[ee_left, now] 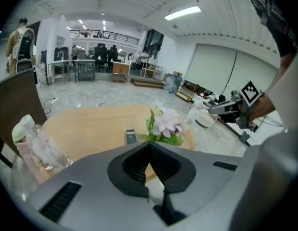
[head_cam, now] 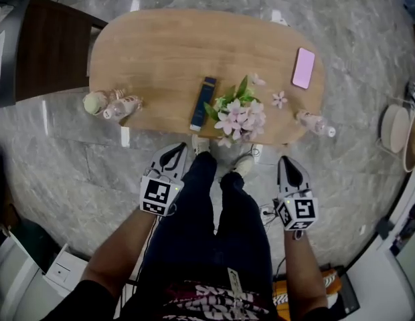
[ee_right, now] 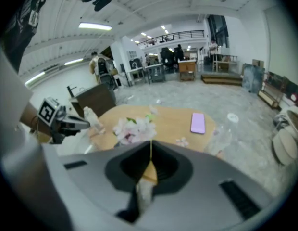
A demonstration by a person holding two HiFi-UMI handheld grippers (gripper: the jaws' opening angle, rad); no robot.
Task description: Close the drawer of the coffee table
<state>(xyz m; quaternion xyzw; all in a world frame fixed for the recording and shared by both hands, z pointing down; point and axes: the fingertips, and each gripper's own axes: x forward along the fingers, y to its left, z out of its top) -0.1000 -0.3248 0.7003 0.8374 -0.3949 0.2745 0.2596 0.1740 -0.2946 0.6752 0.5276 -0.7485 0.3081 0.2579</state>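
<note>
Jaws of the left gripper (head_cam: pixel 173 154) are pressed together with nothing between them; jaws of the right gripper (head_cam: pixel 288 160) are likewise closed and empty; both grippers point down and forward, short of the near edge of the bench (head_cam: pixel 160 52), one on each side of the person's legs (head_cam: pixel 217 206); the oval wooden bench stands just ahead of the feet; its drawer is hidden beneath the top; on the top lie a flower bunch (head_cam: pixel 237 116), a dark blue box (head_cam: pixel 203 103) and a pink phone (head_cam: pixel 303 67).
</note>
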